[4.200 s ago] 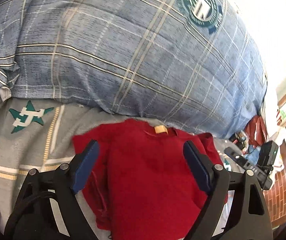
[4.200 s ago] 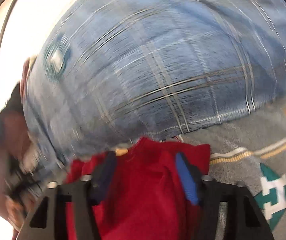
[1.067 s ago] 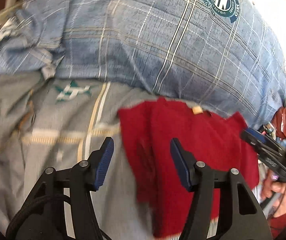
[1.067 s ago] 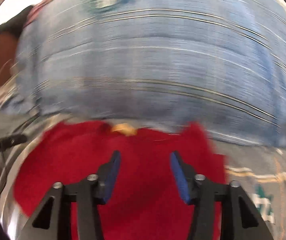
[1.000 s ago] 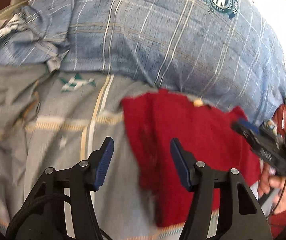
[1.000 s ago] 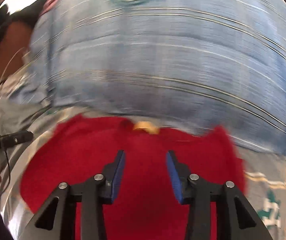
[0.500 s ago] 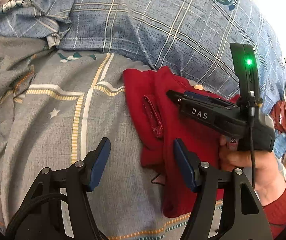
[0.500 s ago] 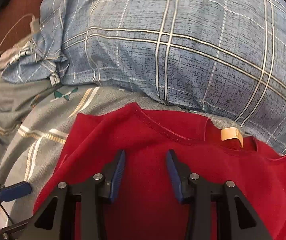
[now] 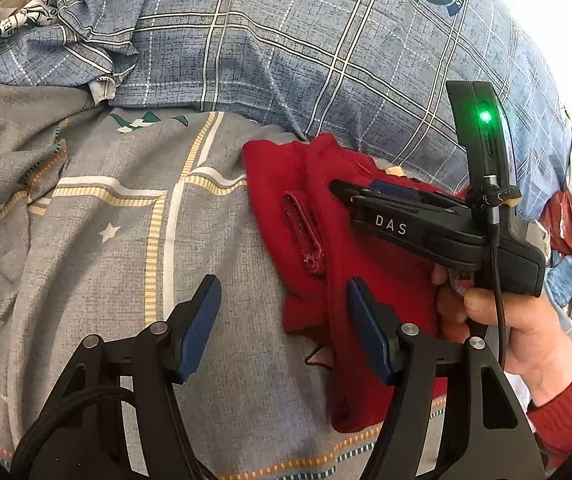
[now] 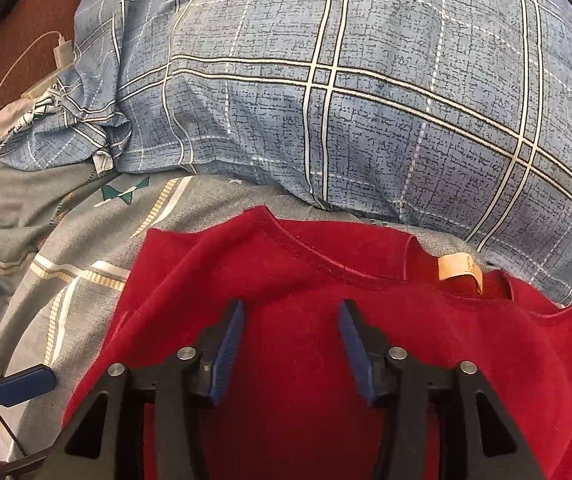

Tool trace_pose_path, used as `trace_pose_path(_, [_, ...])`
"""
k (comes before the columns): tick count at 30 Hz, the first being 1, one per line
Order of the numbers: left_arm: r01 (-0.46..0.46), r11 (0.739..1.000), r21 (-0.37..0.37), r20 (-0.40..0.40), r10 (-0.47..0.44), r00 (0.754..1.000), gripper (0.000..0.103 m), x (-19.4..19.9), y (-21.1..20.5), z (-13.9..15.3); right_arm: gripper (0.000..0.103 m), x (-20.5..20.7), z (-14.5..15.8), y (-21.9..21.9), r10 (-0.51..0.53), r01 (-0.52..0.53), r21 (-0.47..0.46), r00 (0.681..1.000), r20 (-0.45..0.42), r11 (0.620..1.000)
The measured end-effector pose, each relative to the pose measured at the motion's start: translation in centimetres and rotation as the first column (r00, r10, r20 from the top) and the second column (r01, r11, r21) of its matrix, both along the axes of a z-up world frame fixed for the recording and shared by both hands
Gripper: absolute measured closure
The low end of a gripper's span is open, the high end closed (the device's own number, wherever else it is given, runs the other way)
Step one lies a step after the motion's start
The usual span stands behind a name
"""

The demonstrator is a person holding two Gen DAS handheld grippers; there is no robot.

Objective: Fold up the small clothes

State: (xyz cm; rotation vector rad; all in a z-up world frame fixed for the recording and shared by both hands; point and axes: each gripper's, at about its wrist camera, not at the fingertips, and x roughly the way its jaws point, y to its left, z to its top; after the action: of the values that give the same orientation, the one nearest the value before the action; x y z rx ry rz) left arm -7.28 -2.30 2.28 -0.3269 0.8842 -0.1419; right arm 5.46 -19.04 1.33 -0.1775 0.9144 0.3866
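Observation:
A small red garment (image 9: 309, 184) lies folded on the grey bedsheet (image 9: 98, 216), its collar and tan label (image 10: 458, 267) toward the pillow. My left gripper (image 9: 284, 312) is open and empty, just left of and below the garment's left edge. My right gripper (image 10: 289, 330) is open, resting low over the middle of the red garment (image 10: 309, 276) below the collar. It also shows in the left wrist view (image 9: 365, 192), lying flat over the garment, held by a hand.
A large blue plaid pillow (image 9: 286, 40) lies behind the garment and fills the far side (image 10: 365, 100). Rumpled grey sheet (image 9: 2, 184) lies at the left. A white cable and charger (image 10: 62, 46) lie at the far left. Loose clothes (image 9: 569, 224) lie at the right.
Both grippers swung left. The right gripper came down over the garment's middle. The left gripper drew back off the garment to its left edge; both stayed open.

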Motion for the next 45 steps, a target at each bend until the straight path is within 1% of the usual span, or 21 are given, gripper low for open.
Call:
trace_pose_path(2, [0.000,1.000,-0.001,-0.001,0.000,1.000,0.037,0.0,0.0,0.0,0.050,0.1,0.0,-0.2,-0.008,0.008,0.000,1.000,-0.001,1.000])
trace_pose_path(9, [0.004,1.000,-0.012,-0.006,-0.004,1.000,0.037,0.2,0.0,0.0,0.044,0.2,0.2,-0.7,-0.032,0.033,0.010,0.999,-0.022,0.999])
trace_pose_path(10, [0.004,1.000,-0.017,-0.008,-0.004,1.000,0.037,0.2,0.0,0.0,0.043,0.2,0.4,-0.8,-0.048,0.049,0.005,0.998,-0.034,0.999])
trace_pose_path(12, [0.003,1.000,-0.021,-0.008,-0.004,1.000,0.037,0.3,0.1,-0.1,0.039,0.3,1.0,-0.6,-0.073,0.074,0.005,0.994,-0.082,0.997])
trace_pose_path(13, [0.002,1.000,-0.020,-0.007,-0.002,1.000,0.037,0.3,0.0,-0.1,0.035,0.3,1.4,-0.4,-0.066,0.069,0.019,0.992,-0.105,0.997])
trace_pose_path(14, [0.001,1.000,-0.020,-0.007,-0.001,1.000,0.036,0.3,0.0,-0.1,0.035,0.3,1.9,-0.1,-0.049,0.055,0.045,0.991,-0.127,0.997])
trace_pose_path(16, [-0.001,1.000,-0.023,-0.007,0.001,1.000,0.035,0.4,0.0,-0.2,0.035,0.0,2.7,0.5,-0.033,0.041,0.056,0.990,-0.141,0.998])
trace_pose_path(18, [-0.006,1.000,-0.026,-0.009,0.006,1.000,0.033,0.4,0.0,-0.3,0.035,-0.4,3.7,1.6,-0.009,0.015,0.044,0.992,-0.129,0.999])
trace_pose_path(20, [-0.009,0.999,-0.037,-0.012,0.009,1.000,0.033,0.4,0.1,-0.4,0.028,-0.7,4.3,2.8,0.027,-0.024,0.025,0.992,-0.124,0.999])
trace_pose_path(21, [-0.009,0.999,-0.041,-0.012,0.009,1.000,0.033,0.4,0.1,-0.4,0.027,-0.8,4.4,3.4,0.037,-0.036,0.004,0.991,-0.126,0.999])
trace_pose_path(24, [-0.011,0.999,-0.043,-0.012,0.010,1.000,0.032,0.4,0.1,-0.4,0.027,-0.8,4.4,4.3,0.049,-0.053,-0.022,0.990,-0.130,0.998])
trace_pose_path(29, [0.000,0.998,-0.065,-0.021,-0.001,1.000,0.032,0.5,0.4,-0.4,0.027,-0.3,3.6,4.7,0.040,-0.045,-0.032,0.988,-0.148,0.998])
trace_pose_path(34, [0.018,0.983,-0.181,-0.068,-0.031,0.997,0.032,1.0,1.9,-0.8,0.027,0.5,2.8,5.4,0.044,-0.053,-0.043,0.981,-0.189,0.998])
trace_pose_path(36, [0.014,0.980,-0.197,-0.072,-0.029,0.997,0.032,1.0,2.0,-0.9,0.024,0.7,2.5,5.9,0.058,-0.071,-0.054,0.976,-0.212,0.996])
trace_pose_path(39, [0.013,0.982,-0.187,-0.066,-0.026,0.998,0.032,1.0,1.6,-0.9,0.023,0.7,1.7,7.2,0.083,-0.113,-0.123,0.971,-0.224,0.986])
trace_pose_path(41, [0.018,0.983,-0.182,-0.065,-0.030,0.997,0.032,1.0,1.4,-0.9,0.023,0.7,0.6,8.3,0.101,-0.144,-0.175,0.967,-0.235,0.974])
trace_pose_path(43, [0.017,0.981,-0.192,-0.065,-0.030,0.997,0.032,1.0,1.5,-0.8,0.022,0.6,-0.1,8.8,0.109,-0.158,-0.221,0.969,-0.220,0.962])
trace_pose_path(45, [0.011,0.974,-0.225,-0.049,-0.022,0.999,0.032,1.0,1.6,-0.5,0.039,0.4,0.3,8.6,0.109,-0.152,-0.219,0.974,-0.198,0.964])
